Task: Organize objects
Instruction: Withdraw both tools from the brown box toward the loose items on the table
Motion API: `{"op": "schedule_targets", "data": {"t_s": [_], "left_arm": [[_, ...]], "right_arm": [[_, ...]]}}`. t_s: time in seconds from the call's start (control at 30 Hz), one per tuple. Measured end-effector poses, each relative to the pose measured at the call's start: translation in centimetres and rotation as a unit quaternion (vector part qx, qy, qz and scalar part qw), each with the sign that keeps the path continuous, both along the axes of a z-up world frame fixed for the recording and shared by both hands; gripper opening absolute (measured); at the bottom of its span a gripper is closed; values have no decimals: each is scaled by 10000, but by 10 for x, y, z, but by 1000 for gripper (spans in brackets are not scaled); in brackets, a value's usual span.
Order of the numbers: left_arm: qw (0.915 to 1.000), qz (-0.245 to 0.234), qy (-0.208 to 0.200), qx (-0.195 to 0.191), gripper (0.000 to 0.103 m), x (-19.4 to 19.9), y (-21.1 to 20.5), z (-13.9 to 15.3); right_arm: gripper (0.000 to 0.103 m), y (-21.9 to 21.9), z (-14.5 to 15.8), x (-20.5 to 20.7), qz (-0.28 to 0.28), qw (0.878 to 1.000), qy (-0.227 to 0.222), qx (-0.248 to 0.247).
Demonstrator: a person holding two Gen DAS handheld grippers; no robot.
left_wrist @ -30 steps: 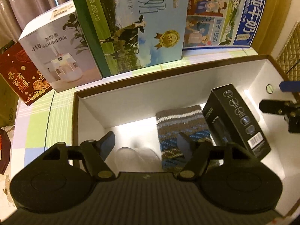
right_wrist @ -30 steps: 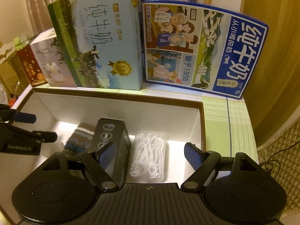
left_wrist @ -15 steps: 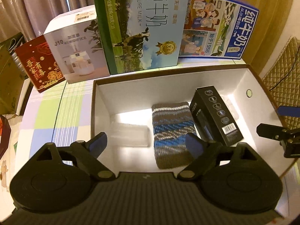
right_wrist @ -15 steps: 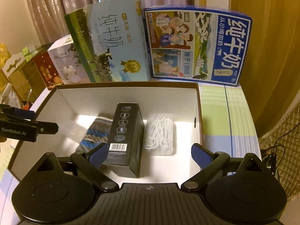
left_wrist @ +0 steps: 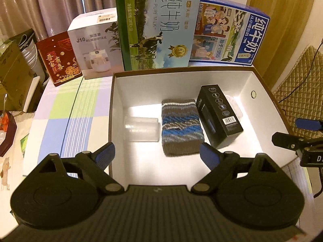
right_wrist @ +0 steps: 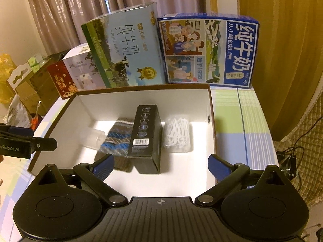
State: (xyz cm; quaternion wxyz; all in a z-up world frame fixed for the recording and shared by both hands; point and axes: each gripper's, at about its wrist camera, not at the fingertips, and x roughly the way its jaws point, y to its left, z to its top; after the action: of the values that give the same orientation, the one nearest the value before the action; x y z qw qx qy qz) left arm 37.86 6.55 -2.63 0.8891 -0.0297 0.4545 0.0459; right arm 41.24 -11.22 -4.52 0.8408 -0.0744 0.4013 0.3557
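Observation:
A brown-rimmed white storage box [left_wrist: 116, 100] [right_wrist: 212, 109] sits on the checked tablecloth. Inside it lie in a row a clear plastic cup [left_wrist: 141, 126] [right_wrist: 91, 137] on its side, a striped knitted piece [left_wrist: 179, 127] [right_wrist: 118, 139], a black carton [left_wrist: 219, 111] [right_wrist: 146, 133] and a clear pack of white plastic pieces [right_wrist: 177, 135]. My left gripper [left_wrist: 156, 154] hangs open above the box's near left edge, holding nothing. My right gripper [right_wrist: 160, 164] is open over the near right part and holds nothing.
Behind the storage box stand a green-and-blue milk carton box [left_wrist: 157, 26], a blue milk carton box [left_wrist: 230, 36], a white humidifier box [left_wrist: 94, 48] and a red gift box [left_wrist: 58, 58]. Curtains hang behind. A quilted chair [left_wrist: 302, 84] stands at the right.
Both grippers have pulled back and upward from inside the box. More of the box, its contents and the table now shows. The objects inside have stayed in place.

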Motion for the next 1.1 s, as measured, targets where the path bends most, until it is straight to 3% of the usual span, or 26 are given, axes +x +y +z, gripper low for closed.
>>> {"op": "schedule_targets", "data": {"t_s": [1.1], "left_arm": [[9990,323,-112,-296,89,-119,-40,20]], "right_arm": [[97,-64,20,-91,-89,9994,201,259]]}}
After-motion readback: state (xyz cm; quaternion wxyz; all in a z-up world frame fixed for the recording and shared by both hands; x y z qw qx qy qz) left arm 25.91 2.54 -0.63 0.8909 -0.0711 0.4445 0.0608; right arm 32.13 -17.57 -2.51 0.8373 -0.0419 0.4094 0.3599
